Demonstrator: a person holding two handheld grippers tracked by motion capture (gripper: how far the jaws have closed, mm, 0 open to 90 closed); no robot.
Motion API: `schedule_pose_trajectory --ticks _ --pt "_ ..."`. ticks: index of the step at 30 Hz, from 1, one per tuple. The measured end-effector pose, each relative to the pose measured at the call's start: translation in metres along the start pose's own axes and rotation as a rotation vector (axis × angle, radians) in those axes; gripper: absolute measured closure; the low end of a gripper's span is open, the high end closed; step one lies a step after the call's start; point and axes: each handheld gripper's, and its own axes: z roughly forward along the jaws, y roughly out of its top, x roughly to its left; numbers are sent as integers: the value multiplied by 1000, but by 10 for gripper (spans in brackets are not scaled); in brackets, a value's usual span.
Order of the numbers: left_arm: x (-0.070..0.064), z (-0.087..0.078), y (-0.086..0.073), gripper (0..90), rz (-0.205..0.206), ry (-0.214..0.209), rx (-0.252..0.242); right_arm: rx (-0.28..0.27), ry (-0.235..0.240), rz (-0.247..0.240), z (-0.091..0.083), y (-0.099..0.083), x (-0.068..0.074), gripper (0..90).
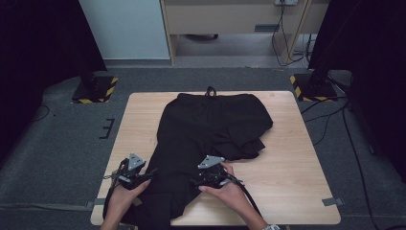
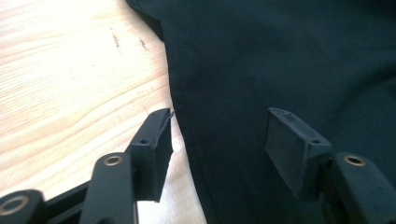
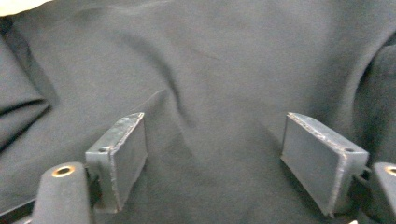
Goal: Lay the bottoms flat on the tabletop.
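shorts (image 1: 210,129): black, spread mid-frame on worktop (image 1: 287,163), waistband at the far edge, legs toward us.
left gripper (image 2: 219,135): jaws apart, straddling the left leg's side seam.
right gripper (image 3: 215,144): jaws apart over plain cloth.
next: we pinch both layers at the hem edges, evenly, then fold.

Black trousers (image 1: 206,129) lie spread on the wooden table (image 1: 287,167), waistband and drawstring at the far edge, one leg folded over to the right. The left gripper (image 1: 143,175) and right gripper (image 1: 203,181) sit on the near leg, a hand on each.
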Motion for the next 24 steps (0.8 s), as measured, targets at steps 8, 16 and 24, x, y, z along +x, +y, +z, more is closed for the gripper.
schedule_pose_trajectory --ticks 8,16,24 --pt "0 2 -6 442 -10 -32 18 -1 -7 -33 3 1 5 410" --pt "-8 0 -4 719 7 -79 32 -16 23 -83 6 1 13 692" --pt "-8 -5 -5 852 24 -59 60 -8 48 -91 8 4 20 874"
